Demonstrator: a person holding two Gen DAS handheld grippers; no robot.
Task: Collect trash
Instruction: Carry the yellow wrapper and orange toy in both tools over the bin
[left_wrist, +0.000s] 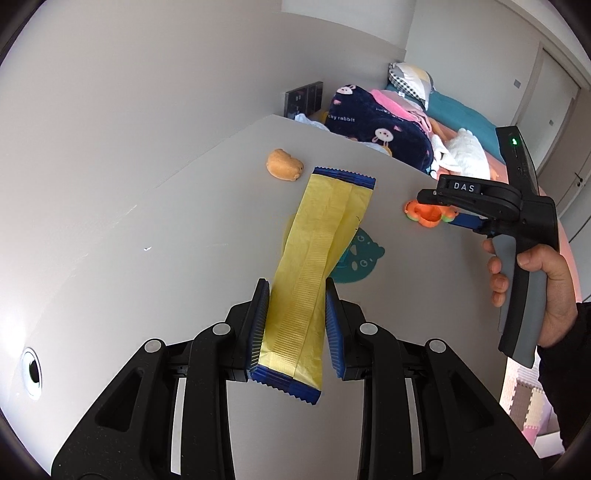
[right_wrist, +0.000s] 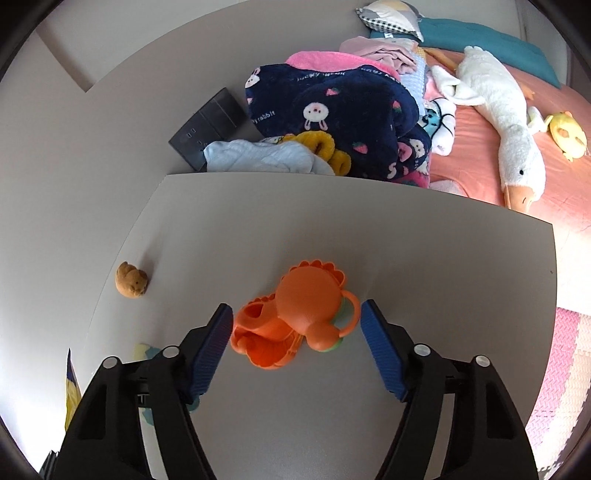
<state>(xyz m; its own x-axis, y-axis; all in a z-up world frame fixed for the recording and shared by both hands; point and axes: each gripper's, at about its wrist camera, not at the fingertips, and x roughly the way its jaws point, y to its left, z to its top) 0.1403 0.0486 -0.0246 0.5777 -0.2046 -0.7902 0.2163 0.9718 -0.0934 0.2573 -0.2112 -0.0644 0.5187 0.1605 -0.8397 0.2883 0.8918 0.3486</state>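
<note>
Trouble number one, as we judge it, is the wrapper (left_wrist: 317, 273): our left tongs (left_wrist: 295, 325) are clamped on it near its lower end only, so most of the long yellow strip sticks out free above the surface (left_wrist: 184, 258) and a quick swing could pull it loose or drag it across the toys. Second risk: our right tongs (right_wrist: 297, 339) stand partly open around the orange toy (right_wrist: 295, 321), the left pad just about touching it, the right pad a little apart. No earlier view is given, so we only say that nothing is gripped there. That toy looks like a plaything, not trash; closing on it would collect the wrong thing, and its rounded, lumpy shape could squirt out sideways.

Around it, a small brown bear (right_wrist: 131, 280) sits near the far left edge, well apart. A teal cat-shaped mat (left_wrist: 364, 258) lies flat under the wrapper's middle. Beyond the surface, a bed (right_wrist: 480, 147) carries a navy blanket (right_wrist: 332, 110) and a white goose plush (right_wrist: 495, 110). Nothing blocks either pair of tongs.
</note>
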